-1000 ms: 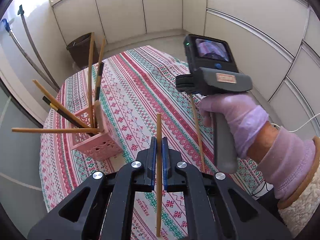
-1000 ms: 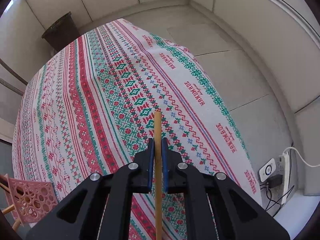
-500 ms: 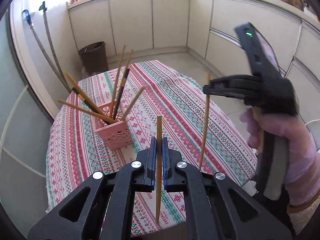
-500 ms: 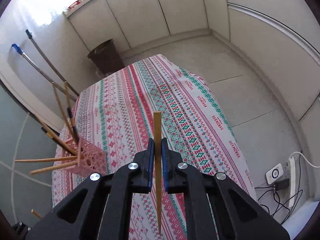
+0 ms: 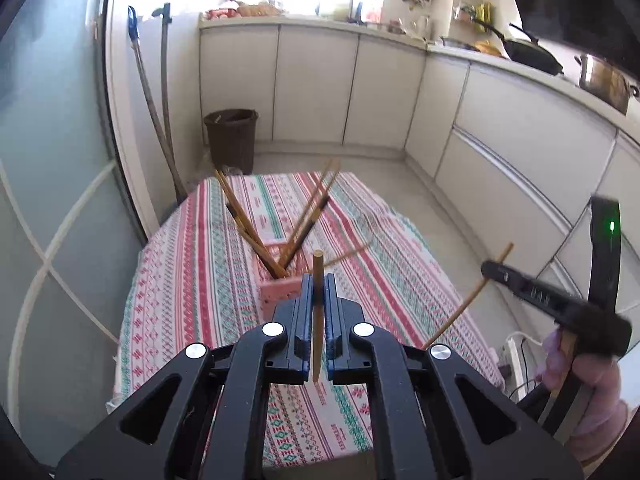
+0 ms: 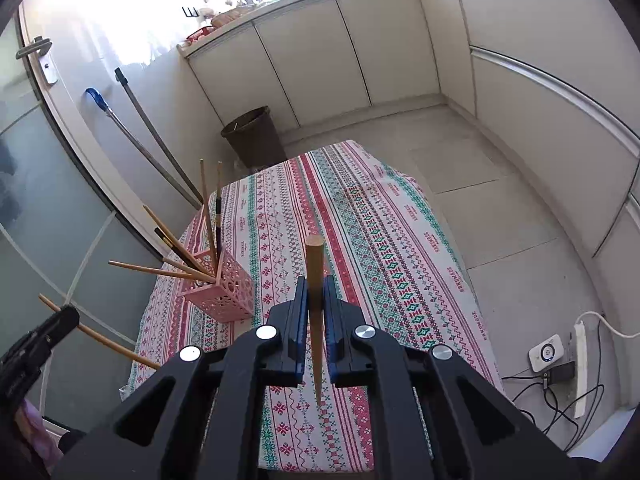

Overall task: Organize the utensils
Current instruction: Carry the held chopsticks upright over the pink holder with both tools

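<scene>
- Left hand-held gripper: jaws closed on a wooden chopstick, which stands upright between the blue pads, blunt end on top.
- Right hand-held gripper: jaws clamped on a second chopstick, also upright, thick end up, thin tip below the pads.
- In the left view the right hand-held gripper shows at the right edge, a gloved hand on its handle and its chopstick slanting across it.
- Pink holder, perforated, stands on the table near its left side, well apart from both chopsticks; several chopsticks fan out of it.
- Tablecloth: red, green and white stripes; printed words repeat along the bands, reading like "HANDMADE", small and not certain.
- Brown bin on the floor beyond the table.
</scene>
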`<state>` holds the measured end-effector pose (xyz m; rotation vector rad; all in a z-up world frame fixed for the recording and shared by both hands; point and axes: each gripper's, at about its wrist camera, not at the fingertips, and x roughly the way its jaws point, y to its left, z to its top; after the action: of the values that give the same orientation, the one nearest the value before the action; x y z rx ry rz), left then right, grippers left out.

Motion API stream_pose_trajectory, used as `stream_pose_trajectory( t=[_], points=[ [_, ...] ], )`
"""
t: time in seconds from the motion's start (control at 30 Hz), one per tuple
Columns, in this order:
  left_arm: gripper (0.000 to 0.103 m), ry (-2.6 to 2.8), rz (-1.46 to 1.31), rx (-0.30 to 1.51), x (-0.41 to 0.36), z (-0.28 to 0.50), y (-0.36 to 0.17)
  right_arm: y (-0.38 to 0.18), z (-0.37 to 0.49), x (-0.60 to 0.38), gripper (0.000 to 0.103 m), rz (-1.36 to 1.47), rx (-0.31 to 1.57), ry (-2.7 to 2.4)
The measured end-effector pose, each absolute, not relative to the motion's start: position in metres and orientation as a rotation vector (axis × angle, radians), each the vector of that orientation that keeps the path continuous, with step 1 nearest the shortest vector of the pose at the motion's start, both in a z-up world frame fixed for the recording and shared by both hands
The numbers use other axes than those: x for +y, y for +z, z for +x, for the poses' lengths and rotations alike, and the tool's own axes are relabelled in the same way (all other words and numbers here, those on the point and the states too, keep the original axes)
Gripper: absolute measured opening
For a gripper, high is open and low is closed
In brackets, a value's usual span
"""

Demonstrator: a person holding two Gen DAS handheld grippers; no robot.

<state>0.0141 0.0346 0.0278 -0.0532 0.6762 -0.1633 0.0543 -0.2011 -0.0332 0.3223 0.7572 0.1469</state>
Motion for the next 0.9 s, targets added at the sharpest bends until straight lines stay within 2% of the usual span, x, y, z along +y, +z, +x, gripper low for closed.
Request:
stream_pose_trajectory(
  t=[0.27, 0.47, 0.77, 0.87, 0.9],
  points=[
    [0.005, -0.152, -0.07, 0.557, 0.048, 0.04, 0.093, -0.026, 0.059, -0.21, 0.008, 0.361, 0.74, 0.167],
    [0.005, -0.118, -0.092, 0.513, 0.051, 0.071, 0.114, -0.023, 0.066, -0.217, 0.008, 0.381, 0.743, 0.165],
    [0.005, -0.079, -0.126, 0.524, 0.051, 0.126, 0.094, -0.019, 0.081, -0.227, 0.008, 0.379, 0.748, 0.121],
    [0.007, -0.094, -0.152, 0.575, 0.054, 0.143, 0.073, -0.014, 0.085, -0.229, 0.008, 0.376, 0.741, 0.105],
    [0.011, -0.092, -0.171, 0.592, 0.057, 0.146, 0.067, -0.01, 0.086, -0.23, 0.008, 0.375, 0.735, 0.101]
  ],
)
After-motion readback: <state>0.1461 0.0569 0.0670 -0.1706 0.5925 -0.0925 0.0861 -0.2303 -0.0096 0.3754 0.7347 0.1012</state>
